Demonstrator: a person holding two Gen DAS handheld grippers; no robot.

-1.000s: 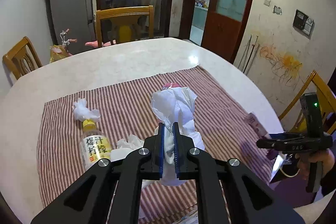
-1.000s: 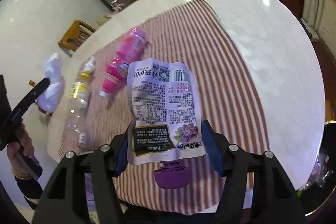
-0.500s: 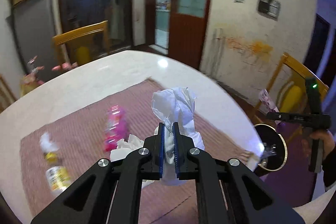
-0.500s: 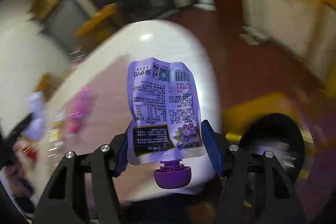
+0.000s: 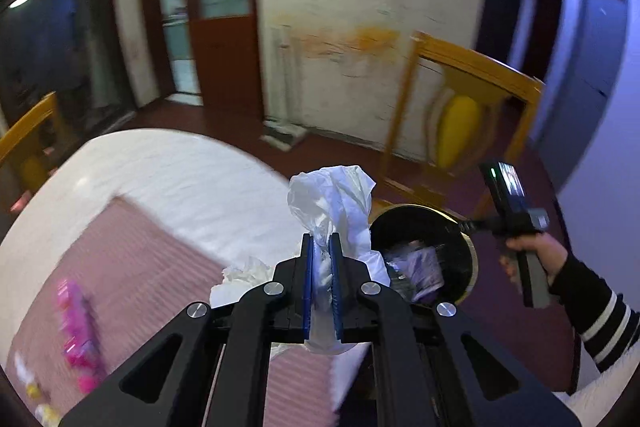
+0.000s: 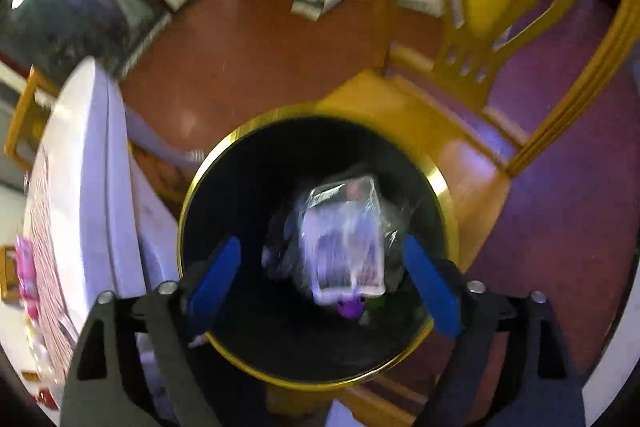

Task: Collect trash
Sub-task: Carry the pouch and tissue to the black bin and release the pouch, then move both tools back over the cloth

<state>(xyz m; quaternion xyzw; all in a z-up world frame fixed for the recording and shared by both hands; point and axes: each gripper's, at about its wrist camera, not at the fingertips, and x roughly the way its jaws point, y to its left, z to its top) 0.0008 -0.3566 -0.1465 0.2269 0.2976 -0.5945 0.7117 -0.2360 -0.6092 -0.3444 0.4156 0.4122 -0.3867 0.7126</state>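
Left tongs (image 5: 321, 259) are clenched on a crumpled white tissue wad (image 5: 334, 203), which sticks up between the blue pads (image 5: 307, 279) above the edge of the round white desk (image 5: 180, 171). On the desk lies a red-and-white striped cloth (image 5: 132, 267), with a blurred pink plastic bottle (image 5: 76, 331) at its left and another crumpled white tissue (image 5: 244, 275) just beside the tongs. Past the desk edge, on the dark red floor, stands a round black trash bin with a gold rim (image 5: 468, 251) — a purple drink pouch (image 5: 416, 267) shows inside it. To the right, a hand (image 5: 536, 255) holds the other tool.

Right tongs (image 6: 322, 281) hang released directly over the same bin (image 6: 442, 187), blue pads (image 6: 214, 275) spread wide with nothing between them. Below, inside the bin, the purple pouch (image 6: 344, 247) appears blurred, its purple cap toward the tongs. A yellow wooden chair (image 6: 460, 131) stands just beside the bin, and the desk (image 6: 96, 179) rim runs along the left.
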